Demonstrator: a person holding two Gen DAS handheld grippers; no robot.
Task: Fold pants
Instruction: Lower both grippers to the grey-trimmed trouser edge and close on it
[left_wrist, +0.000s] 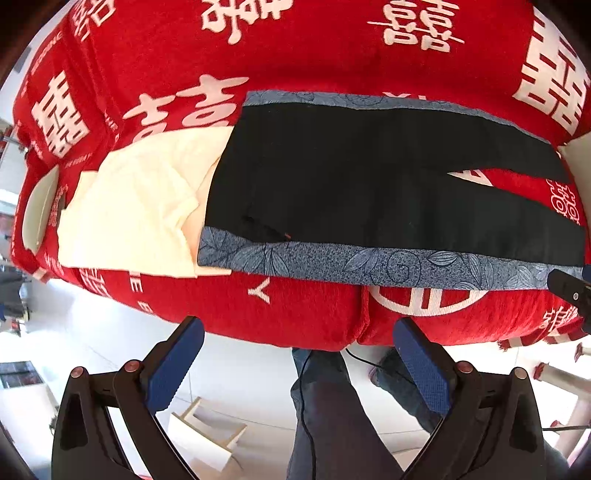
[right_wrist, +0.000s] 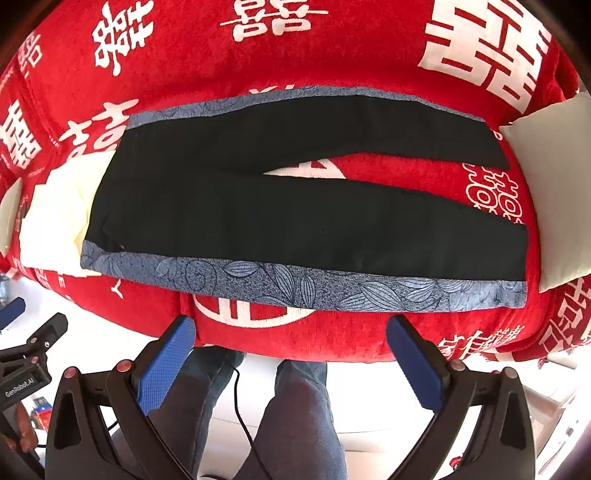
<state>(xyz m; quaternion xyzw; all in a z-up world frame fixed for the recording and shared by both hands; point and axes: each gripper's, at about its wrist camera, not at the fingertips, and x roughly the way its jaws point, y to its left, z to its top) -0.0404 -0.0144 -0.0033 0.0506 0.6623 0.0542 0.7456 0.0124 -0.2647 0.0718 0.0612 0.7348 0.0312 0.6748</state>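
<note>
a: what takes up most of the view?

b: a red sofa cover (left_wrist: 303, 48) printed with big white characters, filling both wrist views from edge to edge.

a: and the task's thing?

b: the black pants (right_wrist: 288, 192) lie flat on the seat, spread lengthwise, waist toward the left, the two legs running right and parting in a narrow v so red fabric shows between them. a blue leaf-patterned band (right_wrist: 295, 284) runs along the near edge of the pants, and a thinner strip of the same print along the far edge.

a: anything beside them?

b: a cream cloth (left_wrist: 136, 214), rumpled, sits at the waist end, its edge tucked under the pants. a pale cushion (right_wrist: 554, 184) sits just beyond the leg ends on the right.

a: the tools?

b: the left gripper (left_wrist: 299, 332) hangs off the front edge of the seat, blue pads wide apart, nothing between them. the right gripper (right_wrist: 291, 328) is the same: jaws spread, empty, just short of the patterned band. neither touches the pants.

a: below them?

b: the person's legs (right_wrist: 295, 413) in grey-blue trousers over a pale floor, with a thin black cable (right_wrist: 240, 406) trailing down.
</note>
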